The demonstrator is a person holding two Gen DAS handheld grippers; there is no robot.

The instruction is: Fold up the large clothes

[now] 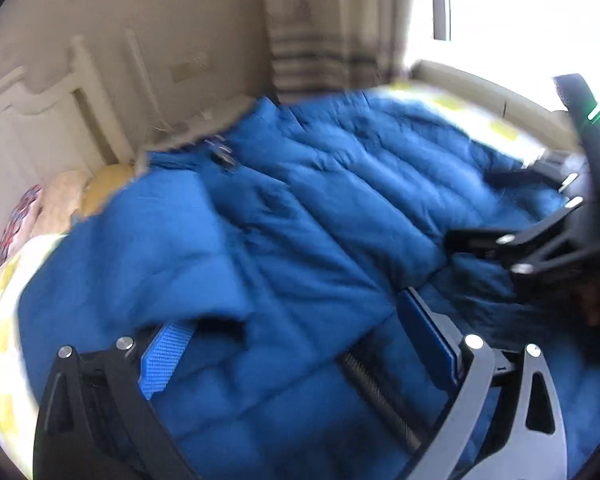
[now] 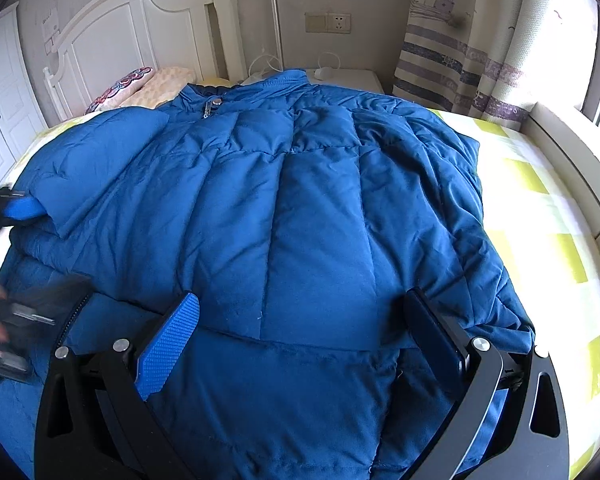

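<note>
Left wrist view blurs jacket (image 1: 300,216) between open left tool (image 1: 296,332)

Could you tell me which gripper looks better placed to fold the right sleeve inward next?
Probably the right gripper: it hangs open over the jacket hem nearest that sleeve; the left gripper is far across.

Left black two-finger tool (image 1: 296,336) with blue ridged pads, silver round screws, cut-out triangular frame plates, threaded rod between them, right black tool (image 2: 304,332) built alike, blue textured pads
</note>
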